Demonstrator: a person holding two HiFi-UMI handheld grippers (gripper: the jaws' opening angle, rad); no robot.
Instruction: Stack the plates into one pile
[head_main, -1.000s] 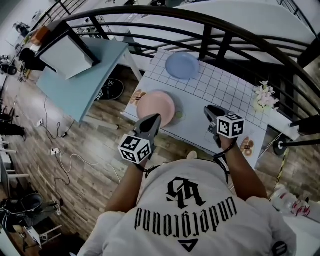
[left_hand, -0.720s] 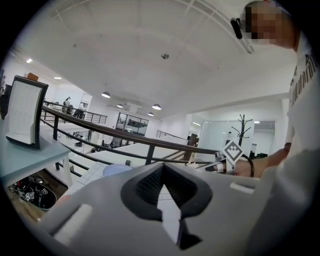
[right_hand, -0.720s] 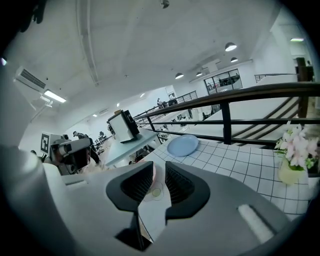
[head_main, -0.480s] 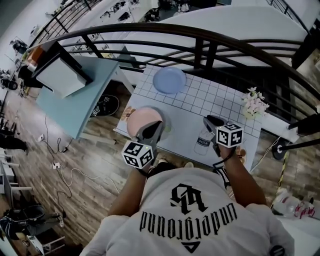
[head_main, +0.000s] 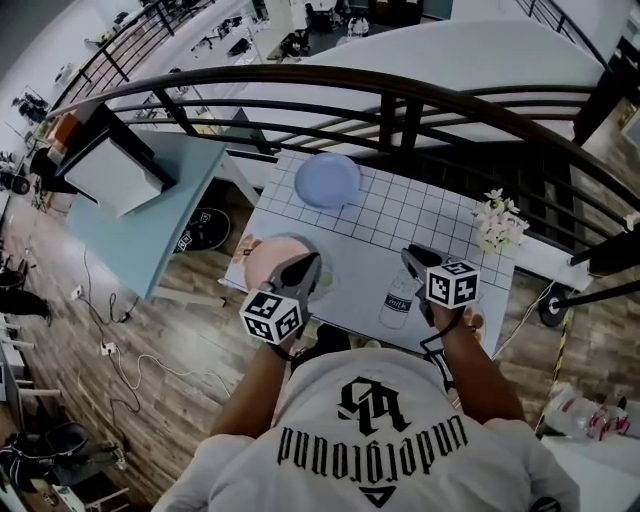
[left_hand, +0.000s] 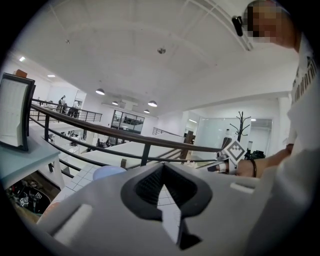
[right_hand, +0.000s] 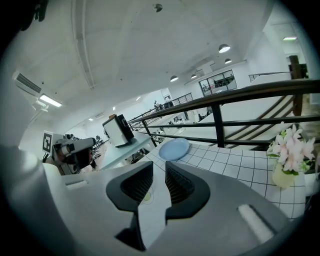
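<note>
Largest in the head view: a curved black railing (head_main: 400, 88) arcing past the far edge of a worktop (head_main: 400, 215) under a white grid cloth. Beyond the left edge and well apart, a pale blue side table (head_main: 175, 215) carrying a white box (head_main: 112, 172).

Standing at the near edge in a white printed T-shirt (head_main: 380, 440). Reaching both bare forearms forward, elbows bent and close to the body, a dark band at each wrist. Angling the left forearm (head_main: 250, 385) toward the near left corner and the right forearm (head_main: 475, 370) toward the right half of the near edge. Hands mostly hidden behind the 2 marker cubes (head_main: 272, 315).

Holding the left gripper (head_main: 306, 264) over the near left corner; in its own view the left gripper (left_hand: 161, 168) closed tip to tip on nothing, only a thin wedge of cloth showing below the tips. Holding the right gripper (head_main: 410, 256) above the cloth just inside the near edge; in its own view the right gripper (right_hand: 159, 169) parted by a narrow gap, empty.

2 plates, well apart, not stacked:
- pink plate (head_main: 265, 262) at the near left corner, its right side covered by the left gripper.
- blue plate (head_main: 328, 181) near the far left corner, plain in the right gripper view (right_hand: 174, 148), half cut off behind the jaw body in the left gripper view (left_hand: 106, 173).

Clear bottle (head_main: 398, 297) between the grippers, nearer the right one; upright or lying, hard to tell. Vase of pale flowers (head_main: 497, 222) by the far right corner. Small round thing (head_main: 326, 283) just beside the pink plate, too small to identify.
</note>
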